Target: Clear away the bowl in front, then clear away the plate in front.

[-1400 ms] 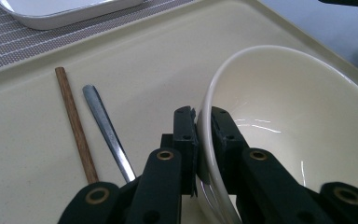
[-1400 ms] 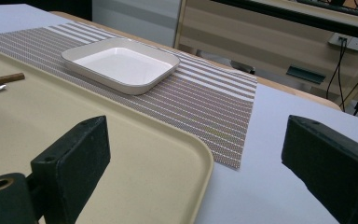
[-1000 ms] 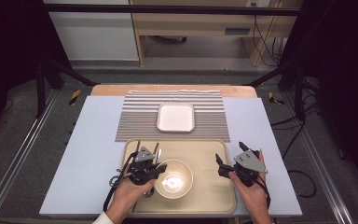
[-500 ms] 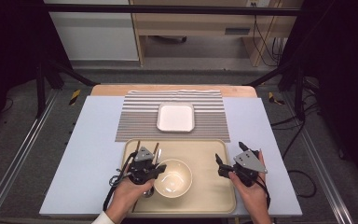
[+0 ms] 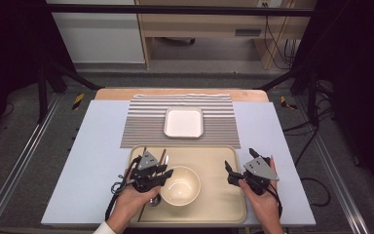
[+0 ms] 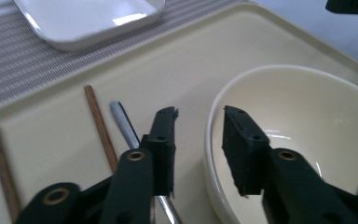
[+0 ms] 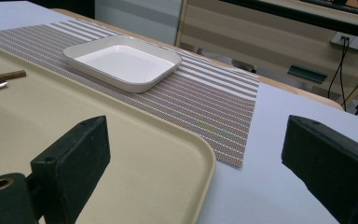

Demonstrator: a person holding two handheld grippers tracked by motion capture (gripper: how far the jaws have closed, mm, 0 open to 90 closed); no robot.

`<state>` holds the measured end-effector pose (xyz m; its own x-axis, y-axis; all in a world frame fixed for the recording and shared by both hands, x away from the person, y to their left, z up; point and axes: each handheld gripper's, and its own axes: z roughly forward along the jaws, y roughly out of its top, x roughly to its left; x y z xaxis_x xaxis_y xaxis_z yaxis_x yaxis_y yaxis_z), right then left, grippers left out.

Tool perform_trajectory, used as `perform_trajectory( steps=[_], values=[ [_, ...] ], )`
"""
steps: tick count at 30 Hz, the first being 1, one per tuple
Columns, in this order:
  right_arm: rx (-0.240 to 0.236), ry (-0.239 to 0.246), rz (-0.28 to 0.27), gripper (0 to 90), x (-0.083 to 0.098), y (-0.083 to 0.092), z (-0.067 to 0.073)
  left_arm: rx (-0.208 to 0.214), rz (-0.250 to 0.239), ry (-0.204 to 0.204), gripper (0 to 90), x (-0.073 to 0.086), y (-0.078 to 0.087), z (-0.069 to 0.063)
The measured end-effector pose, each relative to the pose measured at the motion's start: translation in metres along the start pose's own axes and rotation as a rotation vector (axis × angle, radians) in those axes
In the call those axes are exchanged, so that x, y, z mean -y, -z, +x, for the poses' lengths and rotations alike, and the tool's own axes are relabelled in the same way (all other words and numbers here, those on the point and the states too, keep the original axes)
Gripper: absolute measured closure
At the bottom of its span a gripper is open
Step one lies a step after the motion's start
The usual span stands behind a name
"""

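The left gripper (image 6: pixel 199 135) had just been opening its jaws astride the cream bowl's (image 6: pixel 307 140) rim, apparently releasing it on the tray (image 5: pixel 214 156), while the right gripper (image 5: pixel 241 165) waited open.

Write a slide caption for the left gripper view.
Hand-held gripper straddles cream bowl rim, jaws just opening, on the tray.

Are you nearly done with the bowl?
Done: the bowl sits on the tray. In hand: the left gripper has just been opening its fingers, with the bowl's rim between them, not pinched. Probably left: pulling that gripper away. The right gripper hovers open at the tray's edge.
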<state>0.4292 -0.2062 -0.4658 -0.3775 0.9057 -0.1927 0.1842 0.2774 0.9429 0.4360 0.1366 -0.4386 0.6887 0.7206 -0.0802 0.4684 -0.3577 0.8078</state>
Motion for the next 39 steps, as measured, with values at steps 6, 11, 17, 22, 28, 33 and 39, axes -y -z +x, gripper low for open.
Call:
perform_trajectory(
  steps=[6, 11, 17, 22, 28, 33, 39],
  values=[
    [-0.002, 0.001, 0.003, 7.9, 0.0, 0.0, 0.001, -0.056, -0.057, -0.024, 43.9, -0.01, 0.007, 0.003],
    [0.0, 0.001, 0.002, 7.9, 0.0, 0.0, 0.001, -0.07, -0.076, -0.026, 35.7, -0.014, 0.007, 0.005],
    [-0.009, 0.006, -0.002, 7.9, -0.002, -0.001, 0.003, -0.121, -0.106, -0.047, 31.7, -0.017, 0.009, 0.006],
    [-0.004, 0.006, -0.007, 7.7, -0.002, 0.001, 0.003, -0.161, -0.12, -0.073, 26.5, -0.027, 0.008, 0.009],
    [0.007, -0.002, -0.006, 7.6, -0.001, 0.0, 0.001, -0.176, -0.12, -0.092, 22.4, -0.041, 0.0, 0.018],
    [0.016, -0.004, -0.008, 7.6, 0.0, 0.0, -0.001, -0.185, -0.112, -0.082, 19.7, -0.052, -0.009, 0.03],
    [0.021, -0.005, -0.016, 7.6, -0.001, 0.001, -0.002, -0.199, -0.12, -0.061, 18.2, -0.062, -0.016, 0.037]
  ],
)
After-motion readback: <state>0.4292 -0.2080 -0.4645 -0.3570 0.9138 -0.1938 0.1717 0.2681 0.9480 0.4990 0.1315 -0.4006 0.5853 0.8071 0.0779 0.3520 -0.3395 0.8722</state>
